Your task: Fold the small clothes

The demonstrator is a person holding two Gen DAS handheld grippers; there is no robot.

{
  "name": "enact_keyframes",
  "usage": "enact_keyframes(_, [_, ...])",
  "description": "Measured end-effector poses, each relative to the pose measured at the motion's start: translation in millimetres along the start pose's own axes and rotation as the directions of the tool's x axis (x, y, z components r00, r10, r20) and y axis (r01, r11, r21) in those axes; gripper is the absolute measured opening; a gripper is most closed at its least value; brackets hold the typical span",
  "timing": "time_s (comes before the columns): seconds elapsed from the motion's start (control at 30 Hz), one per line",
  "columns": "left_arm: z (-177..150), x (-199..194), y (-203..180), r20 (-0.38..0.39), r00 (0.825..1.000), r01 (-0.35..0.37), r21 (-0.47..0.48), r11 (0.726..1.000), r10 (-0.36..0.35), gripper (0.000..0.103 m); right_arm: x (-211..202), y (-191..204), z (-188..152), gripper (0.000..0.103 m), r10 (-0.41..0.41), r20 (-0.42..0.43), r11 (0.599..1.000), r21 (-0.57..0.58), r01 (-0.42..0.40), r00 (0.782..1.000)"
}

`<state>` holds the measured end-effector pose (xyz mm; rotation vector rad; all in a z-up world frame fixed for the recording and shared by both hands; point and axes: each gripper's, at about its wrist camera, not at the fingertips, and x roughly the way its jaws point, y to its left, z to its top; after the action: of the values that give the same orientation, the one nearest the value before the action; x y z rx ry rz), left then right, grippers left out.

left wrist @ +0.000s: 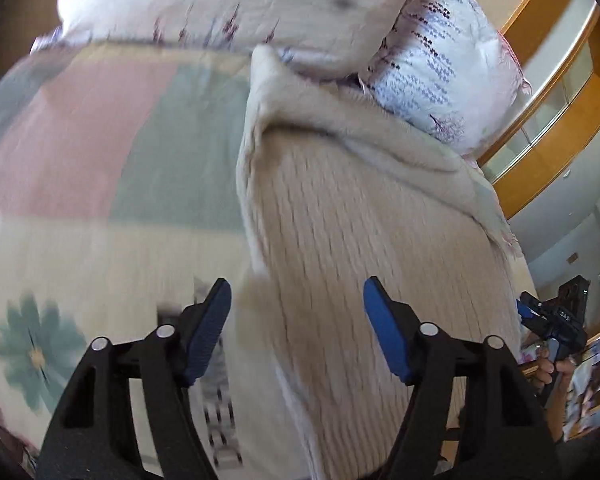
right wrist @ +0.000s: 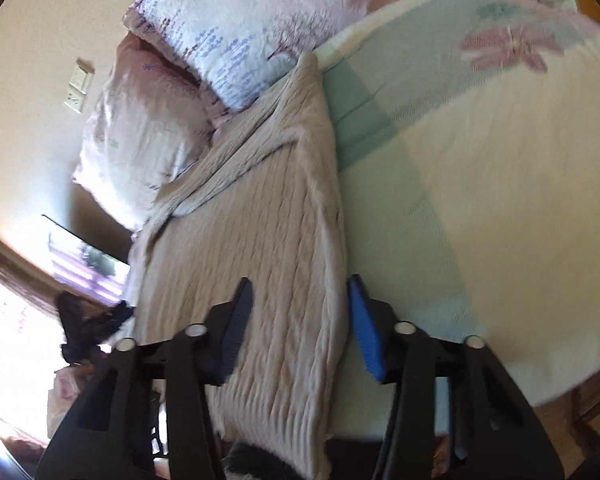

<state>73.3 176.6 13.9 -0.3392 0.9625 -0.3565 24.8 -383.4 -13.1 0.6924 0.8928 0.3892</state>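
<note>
Bedspread (left wrist: 100, 152): pastel blocks of pink, green and cream with flower prints; covers the bed and lies bare on the left of the left wrist view and on the right of the right wrist view (right wrist: 480, 200).
Left tongs (left wrist: 296, 328): spread wide, nothing between the blue pads; the left pad sits over the bedspread, the right pad over the knit.
Sweater (left wrist: 360, 240): beige ribbed knit, lying flat on the bed, its long straight edge running up the frame just inside the left pad of the left tongs; the far end is bunched into folds against the pillows.
Pillows (left wrist: 432, 60): 2 or more, white and pink with purple print, touching the far end of the sweater.
Right tongs (right wrist: 300, 324): spread wide and gripping nothing; the sweater (right wrist: 268, 240) edge passes between the pads, close to the blue right pad. They also show at the right rim of the left wrist view (left wrist: 548, 320), beside the sweater's other edge.
Near hem: hangs over the bed's edge in the right wrist view.
</note>
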Motion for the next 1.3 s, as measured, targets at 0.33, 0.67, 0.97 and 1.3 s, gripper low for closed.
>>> enact_keyframes(0.33, [-65, -21, -39, 0.011, 0.984, 0.178, 0.028, 0.984, -0.179, 0.021, 4, 8, -51, 0.009, 0.285, -0.099, 0.958, 0.054, -0.281, 0.953])
enact_keyframes(0.67, [112, -29, -34, 0.297, 0.948, 0.097, 0.064, 0.993, -0.112, 0.007, 10, 75, 92, 0.008, 0.508, 0.227, 0.86, -0.093, -0.501, 0.831])
enact_keyframes(0.97, [239, 91, -31, 0.206, 0.97, -0.127, -0.013, 0.992, 0.127, 0.04, 139, 53, 224, 0.044, 0.076, 0.242, 0.979, 0.165, -0.118, 0.967])
enact_keyframes(1.3, [185, 90, 29, 0.069, 0.994, 0.09, -0.133, 0.987, -0.082, 0.071, 108, 41, 222, 0.094, 0.156, 0.393, 0.985, 0.002, -0.17, 0.906])
